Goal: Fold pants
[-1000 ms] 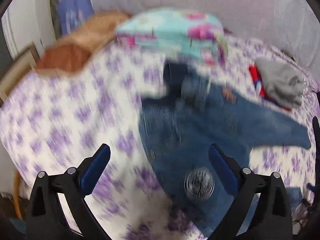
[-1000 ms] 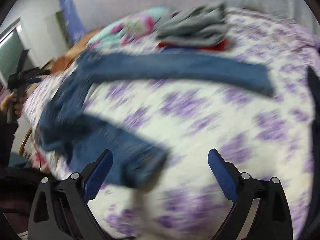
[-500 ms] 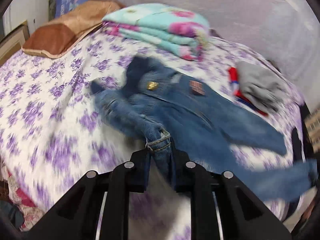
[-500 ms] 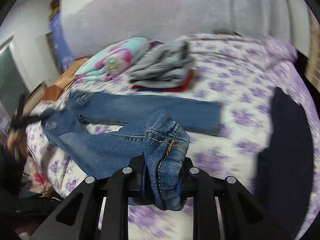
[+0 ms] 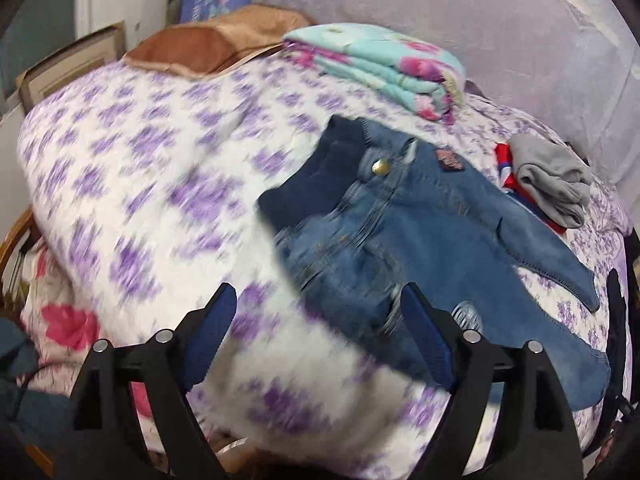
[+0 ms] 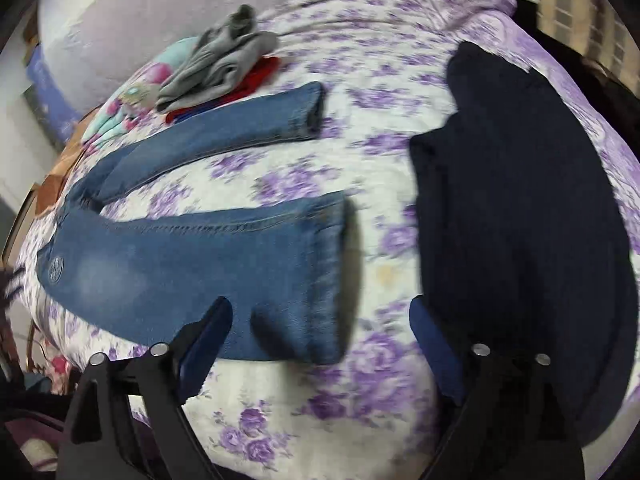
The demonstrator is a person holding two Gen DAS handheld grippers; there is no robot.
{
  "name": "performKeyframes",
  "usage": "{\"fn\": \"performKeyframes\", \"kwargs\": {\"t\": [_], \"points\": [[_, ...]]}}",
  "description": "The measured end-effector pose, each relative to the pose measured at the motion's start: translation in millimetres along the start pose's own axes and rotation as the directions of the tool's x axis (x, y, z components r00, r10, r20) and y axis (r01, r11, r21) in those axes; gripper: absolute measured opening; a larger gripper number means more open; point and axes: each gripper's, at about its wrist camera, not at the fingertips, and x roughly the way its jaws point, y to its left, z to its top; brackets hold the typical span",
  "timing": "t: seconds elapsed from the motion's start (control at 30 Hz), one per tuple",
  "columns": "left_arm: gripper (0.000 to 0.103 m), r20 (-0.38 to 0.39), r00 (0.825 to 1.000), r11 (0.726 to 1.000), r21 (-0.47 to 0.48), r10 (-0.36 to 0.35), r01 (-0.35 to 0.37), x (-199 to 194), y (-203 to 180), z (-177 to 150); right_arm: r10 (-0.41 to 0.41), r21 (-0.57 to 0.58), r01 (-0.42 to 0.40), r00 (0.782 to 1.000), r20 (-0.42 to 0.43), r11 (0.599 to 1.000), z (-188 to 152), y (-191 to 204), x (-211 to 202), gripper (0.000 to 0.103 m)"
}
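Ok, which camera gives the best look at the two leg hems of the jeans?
The right wrist view. It shows both hems of the jeans unblocked, the near hem and the far hem, lying apart on the bedspread. The left wrist view mainly shows the waistband and brass button; the leg ends run off toward its edge.

The left gripper (image 5: 318, 330) hangs over the bed with its jaws wide apart and nothing between them. Blue jeans (image 5: 404, 236) lie on the purple-flowered bedspread (image 5: 140, 168), waistband toward the folded floral blanket (image 5: 384, 66). Its right finger (image 5: 428, 340) is in front of the denim. A grey garment (image 5: 550, 178) lies on red cloth beside the jeans. A brown pillow (image 5: 212, 42) is farther back.
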Motion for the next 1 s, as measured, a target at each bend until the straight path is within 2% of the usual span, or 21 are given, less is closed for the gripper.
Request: {"fn": "performKeyframes", "kwargs": {"t": [0.03, 0.07, 0.1, 0.17, 0.23, 0.27, 0.3, 0.33, 0.37, 0.43, 0.47, 0.53, 0.57, 0.6, 0.63, 0.67, 0.7, 0.73, 0.77, 0.87, 1.0], "points": [[0.082, 0.004, 1.000, 0.999, 0.042, -0.013, 0.012, 6.1, -12.1, 4.1, -0.007, -0.031, 0.007, 1.000, 0.000, 0.999, -1.8, 8.8, 7.8, 0.089], [0.082, 0.010, 1.000, 0.997, 0.082, -0.010, 0.009, 11.8, -20.1, 4.5, -0.020, -0.057, 0.019, 1.000, -0.011, 0.998, -3.2, 13.7, 16.4, 0.052], [0.082, 0.023, 0.999, 0.988, 0.149, 0.038, -0.041, 23.6, -35.5, 5.2, -0.014, -0.064, 0.012, 0.999, -0.039, 0.998, -3.5, 18.5, 21.2, 0.031], [0.082, 0.011, 0.997, 0.981, 0.176, 0.082, -0.083, 44.5, -37.8, 11.0, -0.004, -0.047, 0.002, 0.999, -0.046, 0.999, 5.9, 24.2, 10.8, 0.014], [0.083, -0.069, 0.989, 0.978, 0.173, 0.128, -0.114, 66.0, -30.6, 6.3, -0.003, -0.069, 0.002, 1.000, -0.003, 0.998, 16.0, 26.6, -21.1, 0.010], [0.083, -0.101, 0.988, 0.982, 0.164, 0.116, -0.098, 70.1, -24.1, 2.4, -0.014, -0.051, 0.015, 1.000, 0.008, 0.999, 21.6, 20.6, -39.4, 0.007], [0.084, -0.133, 0.985, 0.985, 0.153, 0.106, -0.085, 75.0, -19.1, -4.0, -0.055, -0.034, 0.055, 0.998, 0.001, 0.998, 23.6, 13.6, -46.3, 0.000], [0.084, -0.132, 0.987, 0.987, 0.143, 0.093, -0.074, 74.3, -16.1, -8.7, -0.134, -0.019, 0.134, 0.991, -0.018, 0.991, 26.8, 3.0, -45.3, 0.000], [0.084, -0.118, 0.989, 0.987, 0.145, 0.084, -0.066, 69.6, -15.0, -12.3, -0.183, 0.006, 0.184, 0.980, -0.083, 0.983, 23.4, -11.4, -33.6, 0.001], [0.081, -0.104, 0.993, 0.988, 0.149, 0.063, -0.047, 55.9, -15.0, -11.8, -0.209, 0.028, 0.217, 0.960, -0.189, 0.976, 14.0, -22.9, -9.4, 0.003], [0.080, -0.084, 0.995, 0.986, 0.159, 0.058, -0.044, 49.7, -15.0, -7.4, -0.263, 0.010, 0.270, 0.945, -0.192, 0.963, 11.5, -20.0, -6.8, 0.003], [0.081, 0.027, 0.997, 0.979, 0.191, 0.066, -0.070, 20.9, -14.5, 7.7, -0.276, -0.016, 0.276, 0.957, -0.089, 0.961, 22.0, -2.0, -23.1, 0.007], [0.084, 0.078, 0.995, 0.976, 0.199, 0.068, -0.082, 10.0, -14.7, 18.1, -0.230, -0.036, 0.231, 0.973, 0.006, 0.972, 34.0, 16.4, -39.3, 0.037], [0.093, 0.126, 0.989, 0.973, 0.203, 0.081, -0.106, 1.1, -13.6, 33.6, -0.174, -0.060, 0.179, 0.981, 0.083, 0.982, 45.9, 34.4, -51.0, 0.090], [0.097, 0.149, 0.985, 0.972, 0.203, 0.092, -0.121, -0.9, -12.8, 47.8, -0.128, -0.084, 0.141, 0.981, 0.145, 0.986, 53.8, 50.1, -59.1, 0.100], [0.097, 0.155, 0.983, 0.971, 0.204, 0.094, -0.125, 1.6, -12.8, 62.4, -0.039, -0.146, 0.075, 0.971, 0.236, 0.986, 67.0, 77.8, -66.7, 0.100], [0.097, 0.152, 0.984, 0.971, 0.204, 0.092, -0.122, 10.8, -13.1, 83.1, 0.032, -0.212, 0.024, 0.967, 0.253, 0.977, 78.3, 100.2, -65.6, 0.100], [0.097, 0.137, 0.986, 0.972, 0.203, 0.093, -0.120, 23.8, -13.0, 99.4, 0.105, -0.303, -0.031, 0.967, 0.232, 0.952, 95.5, 132.9, -55.5, 0.100], [0.097, 0.115, 0.989, 0.973, 0.202, 0.094, -0.116, 36.9, -11.4, 112.5, 0.140, -0.354, -0.057, 0.967, 0.213, 0.933, 107.5, 154.7, -44.4, 0.100], [0.097, 0.020, 0.998, 0.982, 0.176, 0.065, -0.068, 90.0, -6.2, 152.0, 0.212, -0.480, -0.122, 0.968, 0.137, 0.869, 147.6, 223.0, 7.0, 0.100], [0.097, -0.102, 0.995, 0.992, 0.127, 0.021, -0.008, 156.4, -5.5, 185.4, 0.179, -0.563, -0.142, 0.984, 0.011, 0.814, 205.5, 288.1, 96.9, 0.098]]}}
